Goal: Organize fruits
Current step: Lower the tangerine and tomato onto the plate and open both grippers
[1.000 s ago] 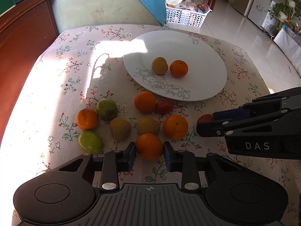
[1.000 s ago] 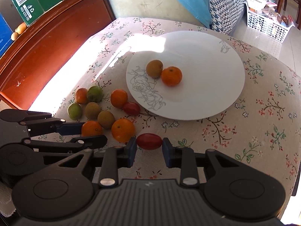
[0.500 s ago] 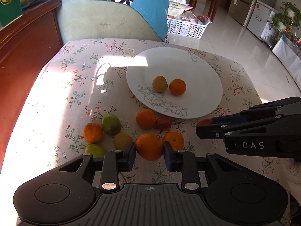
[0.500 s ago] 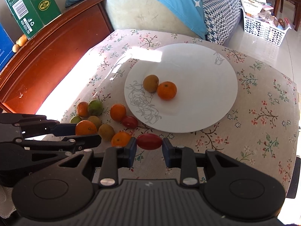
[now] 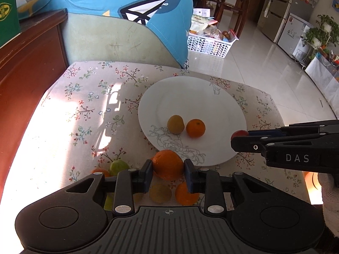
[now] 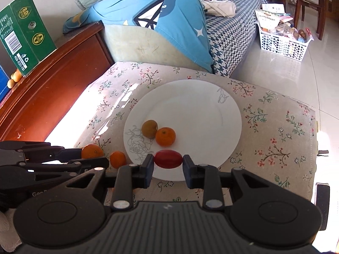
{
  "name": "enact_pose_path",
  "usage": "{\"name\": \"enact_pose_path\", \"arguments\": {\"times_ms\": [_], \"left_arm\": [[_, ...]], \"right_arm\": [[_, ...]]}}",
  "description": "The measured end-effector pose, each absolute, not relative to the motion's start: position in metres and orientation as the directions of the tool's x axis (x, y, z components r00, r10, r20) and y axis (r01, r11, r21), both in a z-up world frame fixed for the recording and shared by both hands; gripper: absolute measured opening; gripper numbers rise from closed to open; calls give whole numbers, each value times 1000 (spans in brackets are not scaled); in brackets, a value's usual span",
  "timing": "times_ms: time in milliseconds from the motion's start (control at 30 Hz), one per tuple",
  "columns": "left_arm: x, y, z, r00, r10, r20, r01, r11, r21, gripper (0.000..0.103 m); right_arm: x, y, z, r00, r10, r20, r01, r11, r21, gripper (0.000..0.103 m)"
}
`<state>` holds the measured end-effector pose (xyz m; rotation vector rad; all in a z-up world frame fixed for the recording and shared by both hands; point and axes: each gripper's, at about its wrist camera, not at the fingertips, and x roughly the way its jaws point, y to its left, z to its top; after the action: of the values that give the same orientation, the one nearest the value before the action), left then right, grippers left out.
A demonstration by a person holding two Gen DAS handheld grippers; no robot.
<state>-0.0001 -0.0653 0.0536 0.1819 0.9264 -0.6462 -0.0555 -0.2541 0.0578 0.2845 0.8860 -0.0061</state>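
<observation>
My left gripper (image 5: 168,172) is shut on an orange (image 5: 167,164), held above the floral cloth near the front rim of the white plate (image 5: 211,105). My right gripper (image 6: 168,165) is shut on a small red oval fruit (image 6: 168,158), over the plate's (image 6: 201,110) near edge. On the plate lie a brownish-green fruit (image 5: 175,124) and a small orange (image 5: 195,128). Below the left gripper, loose fruits stay on the cloth: a green one (image 5: 118,167), a brown one (image 5: 160,193) and an orange one (image 5: 185,194), partly hidden. The right gripper (image 5: 235,139) enters the left wrist view from the right.
The plate rests on a floral-covered table (image 6: 275,131). A wooden cabinet (image 6: 53,80) runs along the left with a green box (image 6: 21,33). A sofa with a blue cushion (image 6: 152,14) stands behind. A white basket (image 6: 281,42) sits on the tiled floor.
Both grippers have risen off the cloth with their fruit and moved toward the plate. The loose fruits now sit lower, partly behind the left gripper's fingers.
</observation>
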Motion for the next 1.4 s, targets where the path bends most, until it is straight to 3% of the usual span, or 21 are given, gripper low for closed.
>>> {"name": "enact_pose_path", "arguments": {"times_ms": [867, 967, 1100, 1400], "left_arm": [[13, -117, 32, 371, -454, -810, 613, 775, -153, 29], [13, -116, 37, 376, -461, -804, 612, 775, -159, 31], [12, -116, 46, 404, -456, -793, 604, 784, -143, 49], [10, -105, 64, 420, -394, -818, 580, 810, -93, 50]], "right_arm": [[-29, -288, 30, 584, 72, -808, 245, 934, 260, 32], [-30, -291, 32, 595, 77, -800, 253, 926, 278, 32], [-30, -293, 36, 603, 72, -794, 263, 922, 283, 34], [-32, -286, 43, 614, 83, -785, 246, 925, 290, 40]]}}
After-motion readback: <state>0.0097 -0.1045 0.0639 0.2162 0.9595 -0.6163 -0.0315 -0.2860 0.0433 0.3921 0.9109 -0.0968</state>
